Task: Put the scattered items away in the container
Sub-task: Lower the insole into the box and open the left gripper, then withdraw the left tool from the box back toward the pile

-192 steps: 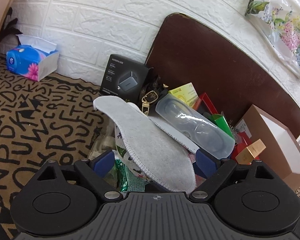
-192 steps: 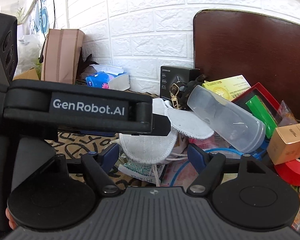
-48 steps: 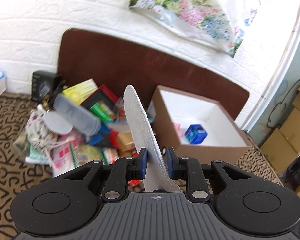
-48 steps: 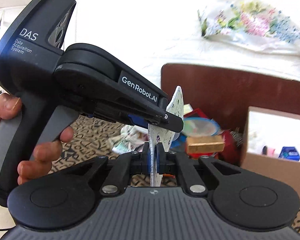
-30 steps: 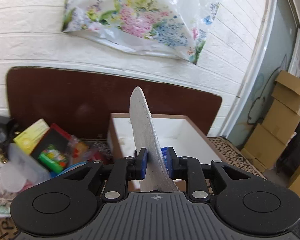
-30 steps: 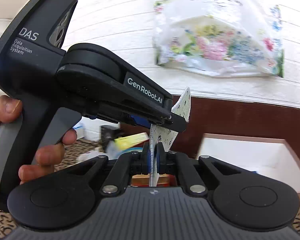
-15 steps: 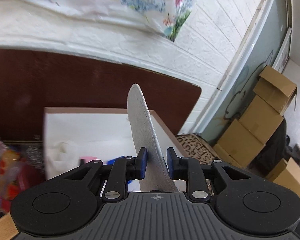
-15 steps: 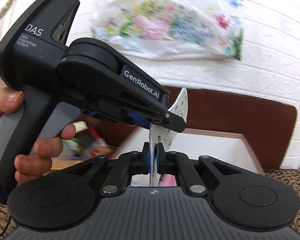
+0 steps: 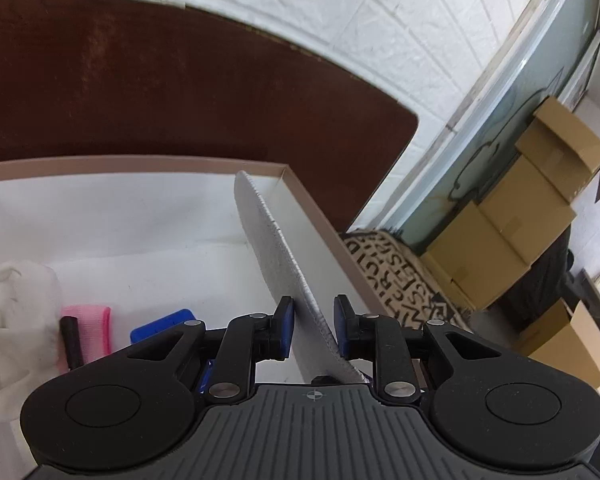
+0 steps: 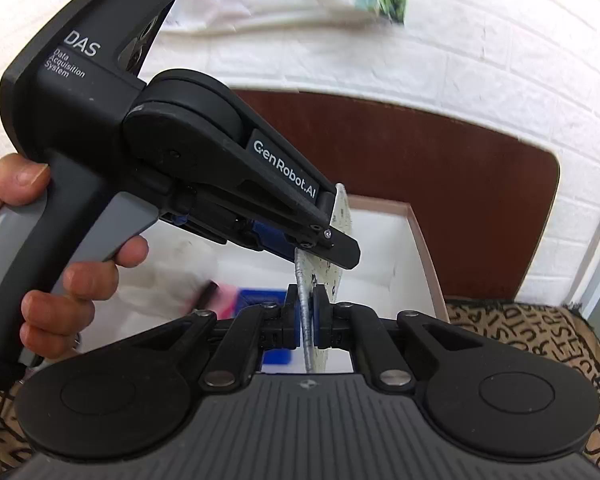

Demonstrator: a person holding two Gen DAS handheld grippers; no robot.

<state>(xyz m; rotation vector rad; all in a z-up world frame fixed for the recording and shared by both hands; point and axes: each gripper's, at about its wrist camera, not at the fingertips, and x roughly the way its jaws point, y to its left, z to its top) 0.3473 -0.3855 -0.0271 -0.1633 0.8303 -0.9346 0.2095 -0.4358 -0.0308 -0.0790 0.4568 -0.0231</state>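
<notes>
- My left tool (image 9: 313,320) pinched the grey insole (image 9: 276,248) near its heel, jaws narrow with the pads on either side of it; the insole stood on edge and pointed away from me.
- It hung over the right part of the box (image 9: 320,232), its toe near the far right corner, clear of the floor of the box.
- My right tool (image 10: 306,312) was pressed tight on the dotted insole (image 10: 323,280), also edge-up, above the near side of the same box.
- My left hand (image 10: 40,272) gripped the left tool's handle, which crossed in front of the dotted insole's toe in the right wrist view.
- Inside the box, at its left, lay a white cloth (image 9: 20,312), a pink item (image 9: 92,324), a black stick (image 9: 70,340) and a blue item (image 9: 160,324), close together.
- The box sat on a lettered cloth (image 9: 392,272), with a brown board (image 9: 180,92) behind it against the white brick wall (image 9: 380,20).
- Cartons (image 9: 520,220) were stacked well off to the right.
</notes>
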